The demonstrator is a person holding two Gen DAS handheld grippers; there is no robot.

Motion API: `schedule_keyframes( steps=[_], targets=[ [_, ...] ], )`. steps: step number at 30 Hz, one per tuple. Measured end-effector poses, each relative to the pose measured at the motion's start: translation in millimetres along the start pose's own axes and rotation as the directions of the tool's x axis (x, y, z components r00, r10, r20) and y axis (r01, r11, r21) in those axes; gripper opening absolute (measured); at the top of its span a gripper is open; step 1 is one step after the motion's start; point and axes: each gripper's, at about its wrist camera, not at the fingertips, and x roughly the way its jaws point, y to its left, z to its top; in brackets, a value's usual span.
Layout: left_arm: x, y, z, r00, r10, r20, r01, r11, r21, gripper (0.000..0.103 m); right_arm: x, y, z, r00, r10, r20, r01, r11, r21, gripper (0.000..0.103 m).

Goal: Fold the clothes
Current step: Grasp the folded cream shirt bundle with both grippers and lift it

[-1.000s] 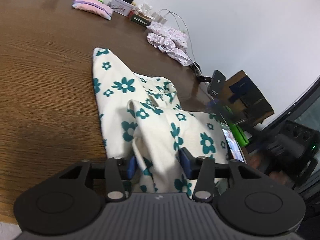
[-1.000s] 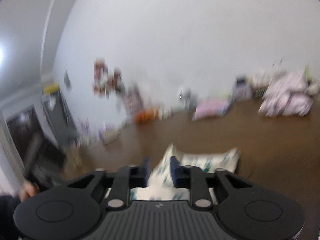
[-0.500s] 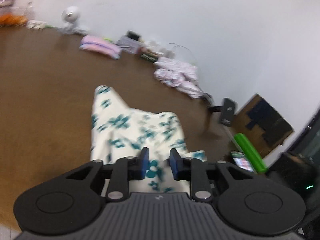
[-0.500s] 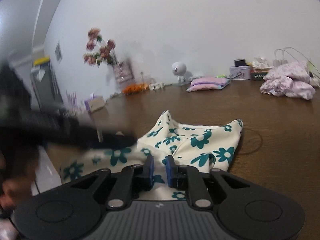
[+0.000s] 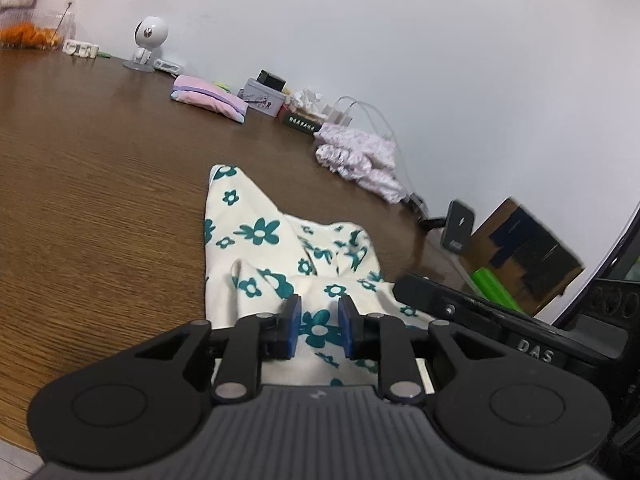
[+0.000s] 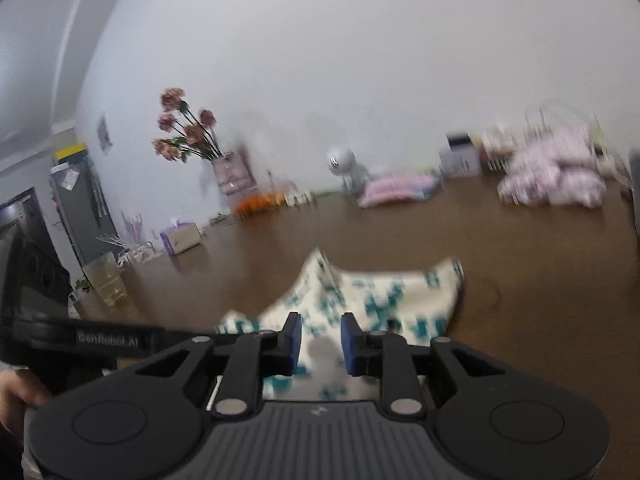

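Note:
A cream cloth with teal flowers lies rumpled on the brown wooden table, one corner pointing away from me. My left gripper hovers over its near end. Its jaws are opening, and the cloth shows in the gap, clear of both blue pads. My right gripper is over the same cloth from another side. Its jaws are opening too, with fabric below the gap and no pinch visible. Each gripper appears in the other's view: the right gripper and the left gripper.
Along the far wall stand a folded pink garment, a pale floral pile, a tin box and a white camera figure. A phone on a stand marks the right edge. A rose vase, tissue box and glass stand left.
The left jaws, wide around a raised fold a second ago, narrowed and then parted slightly, and the fold has sunk to the table. The right jaws, nearly closed on fabric, have spread apart.

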Motion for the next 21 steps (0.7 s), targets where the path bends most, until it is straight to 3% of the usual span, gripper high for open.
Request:
schedule_keyframes(
  steps=[1, 2, 3, 5, 7, 10, 11, 13, 15, 19, 21],
  targets=[
    [-5.4, 1.7, 1.0, 1.0, -0.008, 0.016, 0.008, 1.0, -0.013, 0.03, 4.8, 3.5, 3.8, 1.0, 0.009, -0.019, -0.009, 1.0, -0.019, 0.021],
    [-12.9, 1.7, 1.8, 0.999, -0.004, 0.041, 0.005, 1.0, -0.015, 0.052, 15.6, 6.1, 4.9, 0.997, 0.022, -0.073, -0.024, 0.999, -0.03, 0.022],
    [-21.0, 0.0, 1.0, 0.998, 0.006, 0.067, -0.006, 1.0, 0.005, 0.083, 26.1, 7.2, 3.0, 0.992, 0.015, -0.122, -0.019, 0.999, -0.033, 0.022],
    [-41.1, -14.8, -12.2, 0.988, 0.066, 0.141, -0.093, 0.977, 0.191, 0.093, 34.0, 0.2, -1.5, 0.989, 0.027, -0.144, -0.024, 0.999, 0.024, 0.022],
    [-61.2, -30.1, -26.7, 0.97, 0.103, 0.22, -0.181, 0.911, 0.37, 0.094, 36.0, -13.1, 0.4, 0.982, 0.076, -0.173, -0.058, 0.992, 0.111, 0.022],
    [-85.5, -55.4, -72.8, 0.945, 0.034, 0.324, -0.249, 0.717, 0.651, 0.103, 38.8, -30.2, 1.4, 0.967, 0.154, -0.203, -0.12, 0.978, 0.17, 0.02],
    [-89.2, -62.0, -88.5, 0.937, 0.011, 0.348, -0.275, 0.636, 0.721, 0.103, 39.8, -33.0, 0.6, 0.964, 0.167, -0.208, -0.132, 0.976, 0.173, 0.02],
    [-83.2, -69.8, -116.4, 0.939, 0.004, 0.343, -0.305, 0.466, 0.831, 0.103, 41.0, -31.5, 2.0, 0.96, 0.166, -0.226, -0.13, 0.977, 0.166, 0.02],
    [-73.0, -68.6, -137.2, 0.931, -0.008, 0.365, -0.342, 0.333, 0.879, 0.103, 39.2, -25.7, 2.5, 0.957, 0.157, -0.245, -0.125, 0.982, 0.141, 0.02],
    [-49.6, -58.6, -165.6, 0.901, -0.078, 0.427, -0.427, 0.013, 0.904, 0.103, 31.1, -19.4, 1.0, 0.937, 0.203, -0.285, -0.167, 0.975, 0.148, 0.02],
    [-45.0, -55.6, -170.0, 0.907, -0.126, 0.401, -0.412, -0.077, 0.908, 0.103, 25.7, -15.0, -1.8, 0.936, 0.202, -0.288, -0.166, 0.976, 0.143, 0.02]
  ],
)
